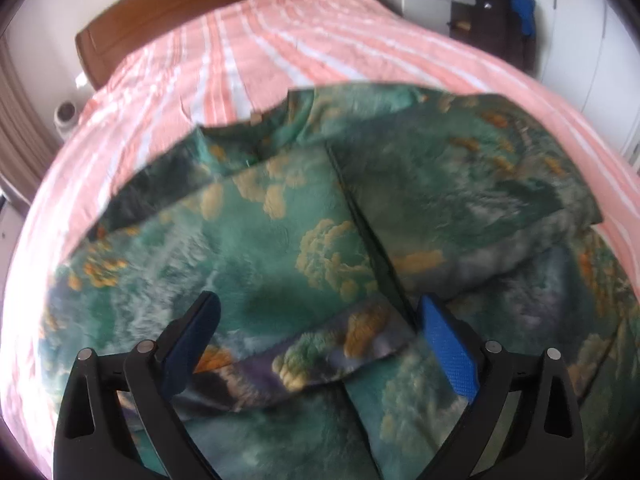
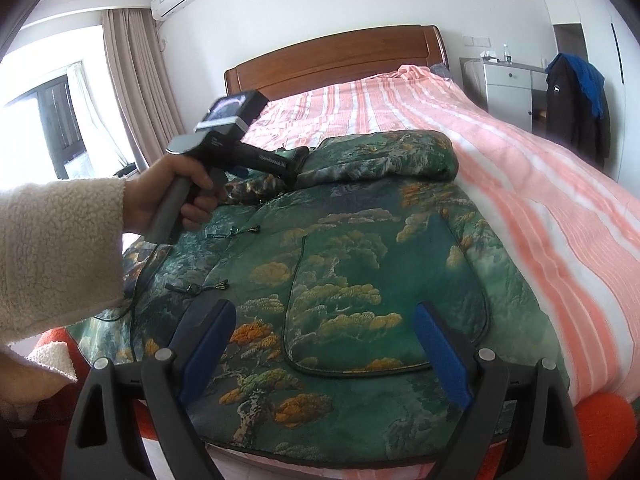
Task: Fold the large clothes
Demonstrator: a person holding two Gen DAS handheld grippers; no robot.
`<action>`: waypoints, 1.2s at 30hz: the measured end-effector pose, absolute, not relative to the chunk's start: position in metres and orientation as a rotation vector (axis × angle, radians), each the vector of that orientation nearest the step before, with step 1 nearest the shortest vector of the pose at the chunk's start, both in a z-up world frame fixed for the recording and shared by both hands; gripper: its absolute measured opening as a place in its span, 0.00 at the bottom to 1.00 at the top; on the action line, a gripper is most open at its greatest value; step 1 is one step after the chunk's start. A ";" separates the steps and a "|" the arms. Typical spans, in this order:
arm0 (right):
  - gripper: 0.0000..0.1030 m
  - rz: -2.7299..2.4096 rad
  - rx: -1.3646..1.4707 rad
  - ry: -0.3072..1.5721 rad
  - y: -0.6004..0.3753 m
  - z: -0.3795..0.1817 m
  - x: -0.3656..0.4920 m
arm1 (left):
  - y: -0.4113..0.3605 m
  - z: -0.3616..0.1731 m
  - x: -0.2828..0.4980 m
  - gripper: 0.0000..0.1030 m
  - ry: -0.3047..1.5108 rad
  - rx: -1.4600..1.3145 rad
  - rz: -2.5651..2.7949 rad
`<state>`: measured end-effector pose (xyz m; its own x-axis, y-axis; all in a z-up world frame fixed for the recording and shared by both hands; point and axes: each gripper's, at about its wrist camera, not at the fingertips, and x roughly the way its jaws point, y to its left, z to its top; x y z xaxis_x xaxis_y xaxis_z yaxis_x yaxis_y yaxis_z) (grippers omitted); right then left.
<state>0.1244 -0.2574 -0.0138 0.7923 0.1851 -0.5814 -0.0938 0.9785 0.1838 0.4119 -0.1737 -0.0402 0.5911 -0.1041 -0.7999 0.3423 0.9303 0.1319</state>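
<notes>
Spread across the near end of the striped bed (image 2: 520, 184): green patterned jacket (image 2: 360, 264), one sleeve folded over its top. Visible only from the right wrist: left hand (image 2: 168, 196) gripping the left gripper (image 1: 320, 344) above the collar. Both sets of jaws spread, right gripper (image 2: 324, 344) hovering over the hem at the mattress edge. Beyond the jacket, open bedspread toward the headboard (image 2: 336, 60).

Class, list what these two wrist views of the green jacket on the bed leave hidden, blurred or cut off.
- Left wrist view: the green jacket is motion-blurred; its fastenings cannot be made out.
- Left wrist view: the jacket's near hem is hidden behind the open left gripper.
- Right wrist view: the jacket's left sleeve is covered by the person's left hand and fleece cuff.
- Right wrist view: items on the white cabinet are too small to identify.
</notes>
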 end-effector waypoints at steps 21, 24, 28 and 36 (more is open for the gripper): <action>0.89 0.060 0.214 0.578 -0.295 0.013 0.125 | 0.130 0.123 0.158 1.00 0.835 0.475 0.193; 0.89 0.077 0.295 0.609 -0.312 0.016 0.135 | 0.146 0.070 0.163 0.99 0.902 0.138 0.061; 0.89 0.065 0.347 0.688 -0.347 0.019 0.146 | 0.136 -0.027 0.198 0.99 0.998 -0.154 -0.061; 0.89 0.079 0.429 1.056 -0.418 -0.013 0.162 | 0.106 -0.102 0.194 0.99 1.133 -0.216 -0.206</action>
